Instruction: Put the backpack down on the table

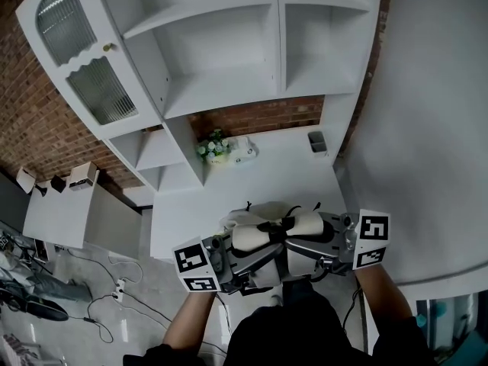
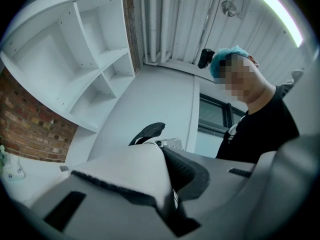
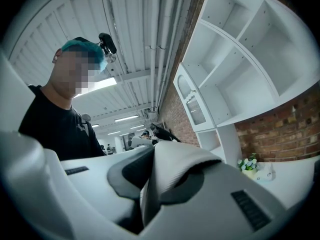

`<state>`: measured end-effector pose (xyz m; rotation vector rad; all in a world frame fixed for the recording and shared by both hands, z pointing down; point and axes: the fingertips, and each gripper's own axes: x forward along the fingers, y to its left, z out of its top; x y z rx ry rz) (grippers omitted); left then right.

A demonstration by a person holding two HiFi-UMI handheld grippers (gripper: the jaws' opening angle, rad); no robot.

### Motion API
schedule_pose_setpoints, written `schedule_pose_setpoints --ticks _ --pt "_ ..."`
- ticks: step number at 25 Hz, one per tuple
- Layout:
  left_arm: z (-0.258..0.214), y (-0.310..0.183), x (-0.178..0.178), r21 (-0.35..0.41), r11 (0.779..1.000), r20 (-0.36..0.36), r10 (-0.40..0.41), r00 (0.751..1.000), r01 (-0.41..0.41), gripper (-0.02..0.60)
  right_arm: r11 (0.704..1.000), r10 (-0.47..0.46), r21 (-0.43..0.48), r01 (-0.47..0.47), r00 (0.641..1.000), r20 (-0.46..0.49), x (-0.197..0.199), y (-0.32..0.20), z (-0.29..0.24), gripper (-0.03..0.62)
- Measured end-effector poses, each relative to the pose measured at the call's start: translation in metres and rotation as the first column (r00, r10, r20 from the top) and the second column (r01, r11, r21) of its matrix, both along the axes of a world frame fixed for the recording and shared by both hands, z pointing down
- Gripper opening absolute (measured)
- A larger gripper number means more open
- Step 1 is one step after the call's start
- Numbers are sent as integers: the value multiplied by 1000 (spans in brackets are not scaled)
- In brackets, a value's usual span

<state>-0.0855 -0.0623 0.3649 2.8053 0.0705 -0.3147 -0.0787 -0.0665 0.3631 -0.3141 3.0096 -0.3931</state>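
Most of backpack (image 1: 252, 237) hidden; jaws pinch straps (image 2: 131, 170).

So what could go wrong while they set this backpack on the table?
The left gripper and right gripper each pinch only a fold of the backpack, so it might slip from the fingers. It hangs about at the near edge of the table; set down too early, it could tip off. Pushed too far, it could knock the flowers at the back.
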Motion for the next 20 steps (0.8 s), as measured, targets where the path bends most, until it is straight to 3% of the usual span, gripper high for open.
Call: schedule_pose_setpoints --ticks 7,20 --pt "4 -25 18 -20 1000 14 9 1000 -9 51 1000 -8 -27 9 999 38 19 -25 4 48" --pt "7 -100 48 -27 1000 26 5 1000 -4 51 999 -32 4 32 999 15 48 -99 8 48"
